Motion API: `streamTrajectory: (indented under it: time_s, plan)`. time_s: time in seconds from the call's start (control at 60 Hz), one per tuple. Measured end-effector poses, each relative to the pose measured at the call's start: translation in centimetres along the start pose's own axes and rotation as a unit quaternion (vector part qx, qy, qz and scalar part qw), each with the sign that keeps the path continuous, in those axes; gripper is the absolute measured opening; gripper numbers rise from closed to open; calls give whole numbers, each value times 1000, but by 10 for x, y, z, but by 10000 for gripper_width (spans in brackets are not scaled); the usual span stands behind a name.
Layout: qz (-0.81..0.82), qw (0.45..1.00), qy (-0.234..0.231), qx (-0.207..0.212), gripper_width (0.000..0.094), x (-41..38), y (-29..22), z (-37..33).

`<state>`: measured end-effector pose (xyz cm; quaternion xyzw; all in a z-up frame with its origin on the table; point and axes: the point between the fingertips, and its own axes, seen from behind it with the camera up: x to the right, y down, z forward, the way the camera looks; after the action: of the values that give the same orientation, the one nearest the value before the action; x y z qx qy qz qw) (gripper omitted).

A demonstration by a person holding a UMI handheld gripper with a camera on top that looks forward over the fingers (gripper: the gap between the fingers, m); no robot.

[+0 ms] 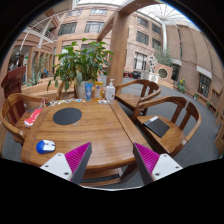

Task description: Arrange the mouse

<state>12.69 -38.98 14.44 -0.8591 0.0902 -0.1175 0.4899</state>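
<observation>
Atrium lounge, tall windows, brick walls. Round wooden tabletop (95,135) with wooden chairs (168,125) around it. Plant (80,62) and bottles (109,90) at its far edge, round black mousepad (67,116) mid-table, something red (33,117) at the left rim. Mouse (45,147), white and blue, sits on the near-left part of the tabletop, just ahead of the left finger. Gripper (113,160) jaws wide open, holding nothing, magenta pads (76,157) showing.

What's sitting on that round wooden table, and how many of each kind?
Mouse, blue and white: 1
Round black mouse pad: 1
Potted plant: 1
Bottle: 1
Red item, too small to identify: 1
Total: 5
The gripper is open and holds nothing.
</observation>
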Motion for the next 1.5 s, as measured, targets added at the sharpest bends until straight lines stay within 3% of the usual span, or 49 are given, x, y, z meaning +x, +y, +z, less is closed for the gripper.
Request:
streamTrajectory:
  time_s: [0.2, 0.417, 0.683, 1.183, 1.267, 1.383, 1.5]
  plan:
    - [-5, 999, -20, -39, 853, -19, 59, -2]
    - [-21, 990, -116, -72, 852, -123, 124, -10]
    - [-43, 973, -226, -30, 857, -274, 117, -7]
    - [-8, 978, -205, -31, 838, -359, 57, 106]
    - [-30, 981, -190, -33, 777, -363, 56, 119]
    - [-50, 985, -163, -32, 522, -358, 58, 131]
    - [-37, 985, -164, -35, 447, -358, 58, 130]
